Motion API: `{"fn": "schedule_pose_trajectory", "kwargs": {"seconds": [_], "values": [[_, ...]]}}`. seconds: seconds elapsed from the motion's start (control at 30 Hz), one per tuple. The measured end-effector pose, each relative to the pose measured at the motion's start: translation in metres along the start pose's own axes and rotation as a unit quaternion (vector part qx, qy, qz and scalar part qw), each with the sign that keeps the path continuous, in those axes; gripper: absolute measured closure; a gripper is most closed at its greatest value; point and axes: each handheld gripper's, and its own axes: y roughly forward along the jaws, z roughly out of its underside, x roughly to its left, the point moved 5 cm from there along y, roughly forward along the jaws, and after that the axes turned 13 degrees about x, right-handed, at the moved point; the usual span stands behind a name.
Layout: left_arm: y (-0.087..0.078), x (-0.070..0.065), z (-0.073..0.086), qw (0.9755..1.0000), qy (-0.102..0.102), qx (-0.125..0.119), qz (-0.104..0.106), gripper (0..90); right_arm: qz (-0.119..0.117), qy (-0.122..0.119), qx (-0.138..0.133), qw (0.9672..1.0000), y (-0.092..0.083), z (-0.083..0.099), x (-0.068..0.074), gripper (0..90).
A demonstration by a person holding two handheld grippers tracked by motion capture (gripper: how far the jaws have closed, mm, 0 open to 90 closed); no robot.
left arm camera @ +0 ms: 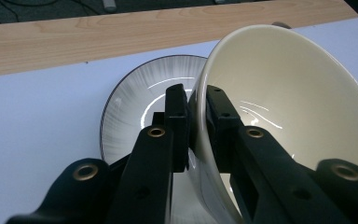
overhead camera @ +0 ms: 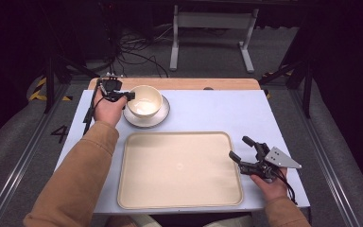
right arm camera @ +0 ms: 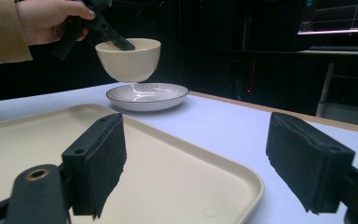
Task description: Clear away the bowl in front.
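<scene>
Nearest the person, at the front right corner of the tabletop, the right gripper is held in a hand just off the right edge of the tray. Its jaws are spread wide apart, and nothing is seen between them in the right gripper view; the tray's rim passes below the gap. The tray, cream-coloured, lies along the front edge of the tabletop, at its middle.

Beyond the tray's far left corner, a white plate with a dark rim is set close to the far edge of the tabletop, left of centre. Above the plate, a cream bowl is carried clear of it, as is seen in the right gripper view, where a gap shows between bowl and plate. The bowl is clamped at its left rim by the left gripper: one jaw is pressed on the inside of the wall, the other on the outside. In the left gripper view the bowl is tilted relative to the jaws, with the plate beneath it.
</scene>
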Motion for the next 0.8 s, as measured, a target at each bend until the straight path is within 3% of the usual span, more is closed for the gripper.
{"fn": "schedule_pose_trajectory", "kwargs": {"seconds": [0.27, 0.47, 0.8], "values": [[-0.012, -0.006, 0.001, 0.9999, 0.012, 0.006, 0.01, 81.7, 0.0, 0.002, 0.001, 1.0, 0.0, 0.0, 0.0, 20.1], [-0.022, -0.017, 0.004, 0.999, 0.031, 0.01, 0.03, 81.7, 0.0, 0.001, 0.001, 1.0, 0.0, 0.0, 0.0, 19.8], [-0.033, -0.041, 0.013, 0.9947, 0.081, 0.028, 0.057, 81.7, 0.0, 0.001, 0.001, 1.0, 0.0, 0.0, 0.0, 19.8]]}}
